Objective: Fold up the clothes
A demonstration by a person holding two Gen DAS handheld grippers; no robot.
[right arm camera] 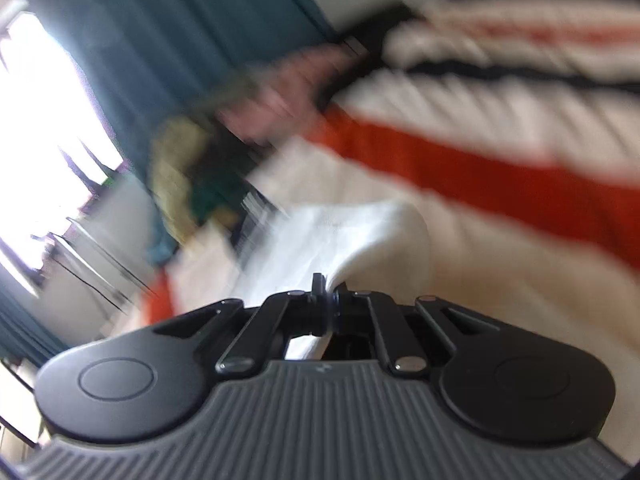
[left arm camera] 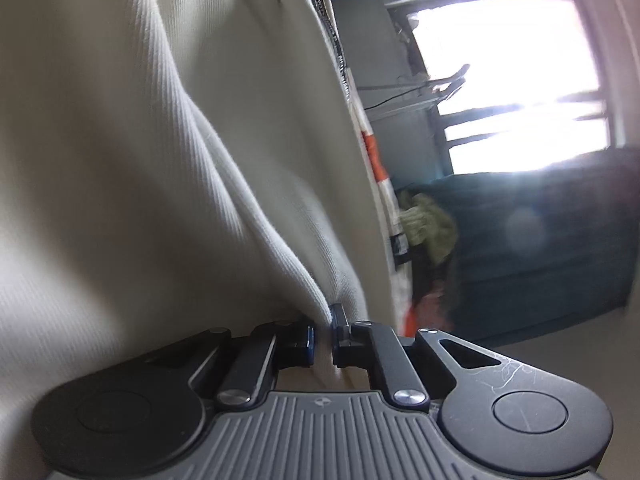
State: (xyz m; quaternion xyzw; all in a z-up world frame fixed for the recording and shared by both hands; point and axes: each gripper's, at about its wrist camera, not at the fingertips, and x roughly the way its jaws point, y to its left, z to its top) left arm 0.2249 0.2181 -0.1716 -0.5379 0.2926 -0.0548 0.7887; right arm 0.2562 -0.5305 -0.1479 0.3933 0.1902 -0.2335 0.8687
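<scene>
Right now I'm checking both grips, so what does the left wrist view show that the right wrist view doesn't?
Left wrist only: sharp ribbed texture on the cream garment, draped in folds from the left gripper, and the window's dark frame bars. Right wrist only: a broad striped cloth, orange, white and black, blurred, behind the right gripper. Both: jaws pinched on pale fabric, a bright window, teal backdrop, an olive-green bundle.

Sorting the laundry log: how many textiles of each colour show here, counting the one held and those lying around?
White: 1, the ribbed garment, pinched by the left gripper and the right gripper.
Striped white, orange and black: 1, the cover.
Olive green: 1, the cloth in the pile.
Pink: 1, the blurred cloth.
Total: 4.
</scene>
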